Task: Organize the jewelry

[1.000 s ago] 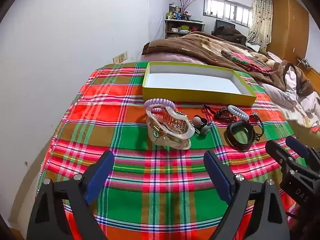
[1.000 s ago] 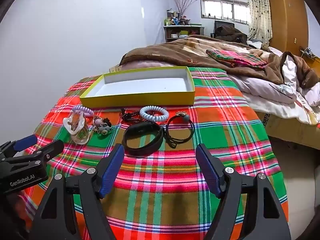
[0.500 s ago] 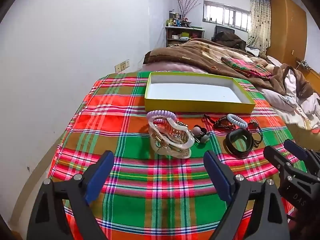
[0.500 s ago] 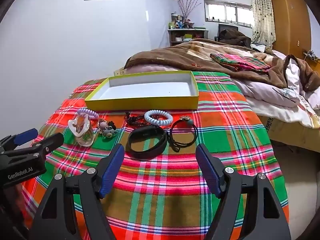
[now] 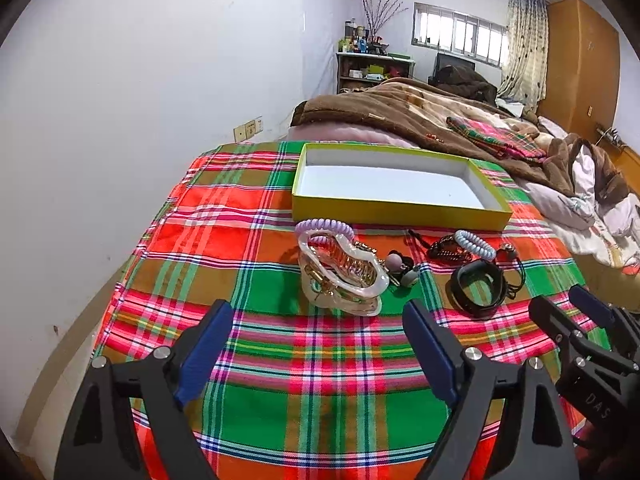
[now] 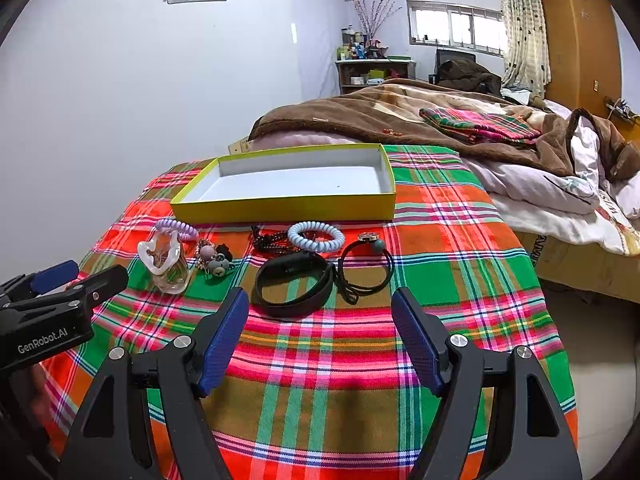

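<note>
An empty yellow box point(image 5: 400, 210) point(image 6: 280, 208) lies on the plaid cloth. In front of it lie a clear hair claw point(image 5: 340, 272) point(image 6: 166, 258), a purple coil tie point(image 5: 324, 226) point(image 6: 176, 227), a bear hair tie point(image 5: 402, 270) point(image 6: 216, 260), a dark bead bracelet point(image 5: 444, 250) point(image 6: 270, 242), a pale blue coil tie point(image 5: 474, 243) point(image 6: 316, 237), a black band point(image 5: 476, 286) point(image 6: 294, 288) and a black elastic with a charm point(image 6: 366, 266). My left gripper point(image 5: 318, 344) is open, short of the claw. My right gripper point(image 6: 320, 332) is open, short of the band.
A wall runs along the cloth's left edge. A brown blanket point(image 5: 420, 120) and bedding point(image 6: 560, 192) lie behind and to the right. The right gripper shows at the left view's right edge point(image 5: 584, 332); the left gripper shows at the right view's left edge point(image 6: 52, 304).
Both grippers have drawn back and up a little from the items, which look smaller and farther. Nothing on the cloth has moved. Both stay open.
</note>
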Demonstrator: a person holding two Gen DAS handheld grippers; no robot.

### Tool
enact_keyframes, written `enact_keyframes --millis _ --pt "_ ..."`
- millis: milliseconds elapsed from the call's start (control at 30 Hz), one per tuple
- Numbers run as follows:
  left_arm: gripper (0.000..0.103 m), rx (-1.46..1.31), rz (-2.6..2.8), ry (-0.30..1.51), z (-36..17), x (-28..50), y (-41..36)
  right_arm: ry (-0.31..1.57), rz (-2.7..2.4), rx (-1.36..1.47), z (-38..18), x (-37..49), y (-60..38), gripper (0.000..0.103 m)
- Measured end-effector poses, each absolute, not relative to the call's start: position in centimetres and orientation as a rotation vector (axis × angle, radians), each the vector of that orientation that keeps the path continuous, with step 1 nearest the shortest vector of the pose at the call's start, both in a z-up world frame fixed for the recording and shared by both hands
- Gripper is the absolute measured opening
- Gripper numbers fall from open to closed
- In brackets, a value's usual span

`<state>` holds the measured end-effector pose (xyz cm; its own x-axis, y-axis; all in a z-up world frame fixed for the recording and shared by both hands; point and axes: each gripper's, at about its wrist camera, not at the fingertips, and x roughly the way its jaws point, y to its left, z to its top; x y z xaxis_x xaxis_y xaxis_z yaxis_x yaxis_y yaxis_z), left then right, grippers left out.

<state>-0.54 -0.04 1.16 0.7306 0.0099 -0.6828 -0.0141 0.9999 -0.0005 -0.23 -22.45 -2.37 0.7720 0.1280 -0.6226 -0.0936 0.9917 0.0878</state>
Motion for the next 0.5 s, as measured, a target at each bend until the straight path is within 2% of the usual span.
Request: enact_keyframes --millis 500 --pt "0.088 -0.019 0.009 0.774 0.94 -0.73 0.33 0.684 0.119 0.053 -2.46 -0.41 -22.33 0.074"
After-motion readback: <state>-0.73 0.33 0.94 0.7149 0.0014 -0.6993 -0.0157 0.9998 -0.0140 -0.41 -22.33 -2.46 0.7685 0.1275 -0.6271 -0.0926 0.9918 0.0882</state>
